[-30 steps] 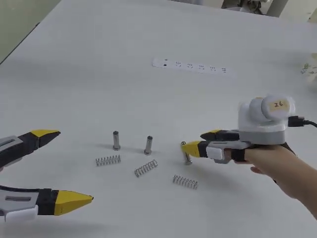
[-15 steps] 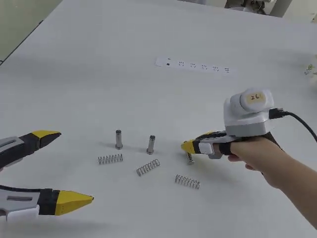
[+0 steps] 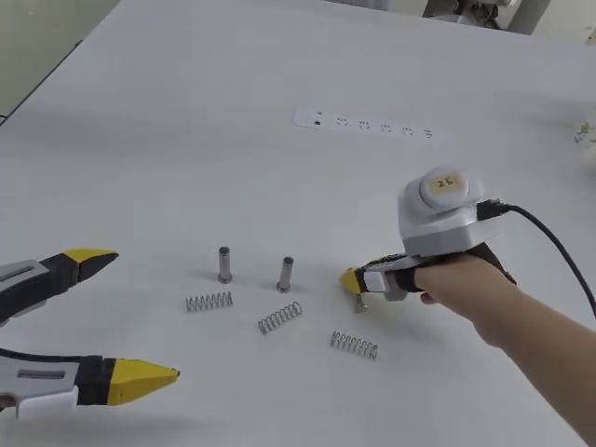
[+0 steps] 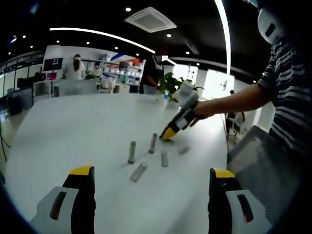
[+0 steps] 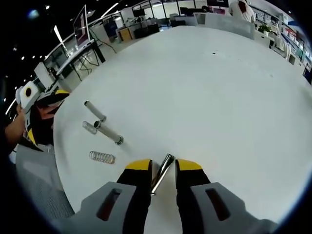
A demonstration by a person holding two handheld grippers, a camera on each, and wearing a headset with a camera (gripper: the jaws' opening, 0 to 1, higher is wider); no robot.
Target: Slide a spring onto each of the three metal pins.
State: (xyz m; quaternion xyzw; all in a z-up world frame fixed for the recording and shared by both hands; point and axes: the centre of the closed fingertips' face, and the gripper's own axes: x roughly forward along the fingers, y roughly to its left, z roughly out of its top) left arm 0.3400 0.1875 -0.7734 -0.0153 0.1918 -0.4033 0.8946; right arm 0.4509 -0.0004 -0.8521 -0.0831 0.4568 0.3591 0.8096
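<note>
Right gripper view: the right gripper (image 5: pixel 163 165) has its fingers pinched on a pin (image 5: pixel 162 174) on the table (image 5: pixel 219 97); the left gripper (image 4: pixel 151 171) gapes wide, empty.

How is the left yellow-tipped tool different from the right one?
The left yellow-tipped tool has jaws wide apart and empty; the right yellow-tipped tool has jaws close together around a thin silver metal pin. The left tool hangs back from that pin; the right is at it. Both have yellow tips.

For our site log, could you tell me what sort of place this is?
Likely an open-plan office or lab: a big white table, a power strip on it, a monitor on a desk behind.
</note>
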